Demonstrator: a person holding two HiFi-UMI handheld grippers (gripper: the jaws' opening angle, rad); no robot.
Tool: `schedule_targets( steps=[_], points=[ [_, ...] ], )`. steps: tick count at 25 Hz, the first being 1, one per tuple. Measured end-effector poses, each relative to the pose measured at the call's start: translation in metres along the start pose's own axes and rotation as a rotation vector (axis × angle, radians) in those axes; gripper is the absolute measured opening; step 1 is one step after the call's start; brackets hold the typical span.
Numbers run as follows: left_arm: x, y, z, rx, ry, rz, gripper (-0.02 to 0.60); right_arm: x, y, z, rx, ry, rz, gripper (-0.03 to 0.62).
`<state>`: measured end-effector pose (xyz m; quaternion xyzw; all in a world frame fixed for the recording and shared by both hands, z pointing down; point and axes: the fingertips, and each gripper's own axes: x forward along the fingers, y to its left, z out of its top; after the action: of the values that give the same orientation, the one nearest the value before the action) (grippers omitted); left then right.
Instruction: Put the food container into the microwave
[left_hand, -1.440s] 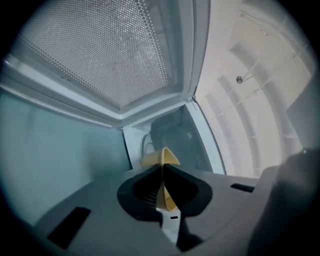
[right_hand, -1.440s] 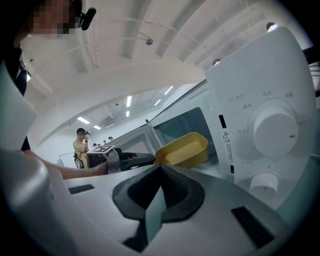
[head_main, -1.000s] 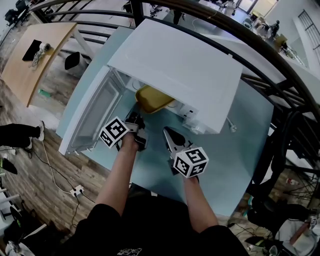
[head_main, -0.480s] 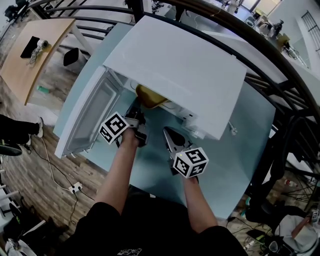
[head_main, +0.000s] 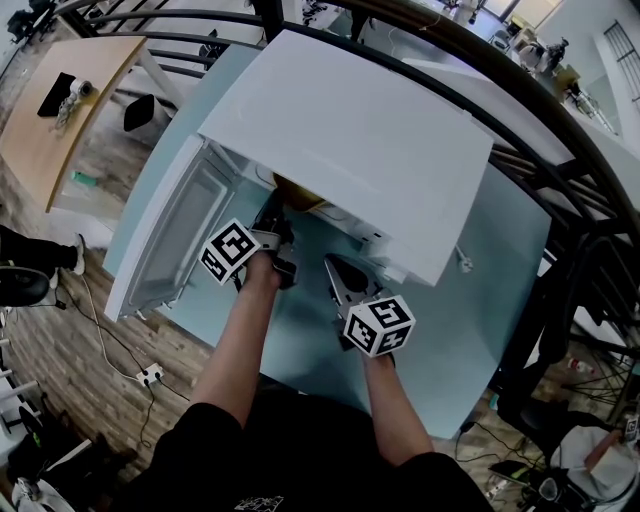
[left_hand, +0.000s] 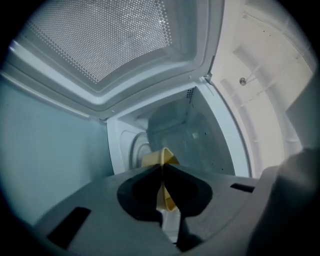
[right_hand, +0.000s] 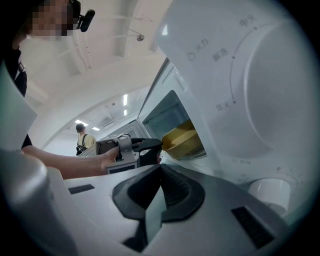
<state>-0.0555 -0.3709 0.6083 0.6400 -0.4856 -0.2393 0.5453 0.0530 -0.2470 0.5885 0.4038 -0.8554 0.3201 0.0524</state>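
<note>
Already the yellow food container (head_main: 300, 194) is being held partway inside the open microwave (head_main: 350, 130), just past its swung-out door (head_main: 165, 240), so setting it down, letting go and withdrawing are judged to be left. Its rim is being pinched by the left gripper (head_main: 277, 214), jaws pressed tight on it. The right gripper (head_main: 336, 268) is being held beside the microwave's front, jaws pressed together on nothing.
</note>
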Motion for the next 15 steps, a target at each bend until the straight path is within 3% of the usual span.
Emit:
schedule_targets(
  steps=[15],
  points=[
    [0.023, -0.001, 0.002, -0.013, -0.013, -0.005, 0.028, 0.002, -0.004, -0.008, 0.023, 0.011, -0.001, 0.006]
  ],
)
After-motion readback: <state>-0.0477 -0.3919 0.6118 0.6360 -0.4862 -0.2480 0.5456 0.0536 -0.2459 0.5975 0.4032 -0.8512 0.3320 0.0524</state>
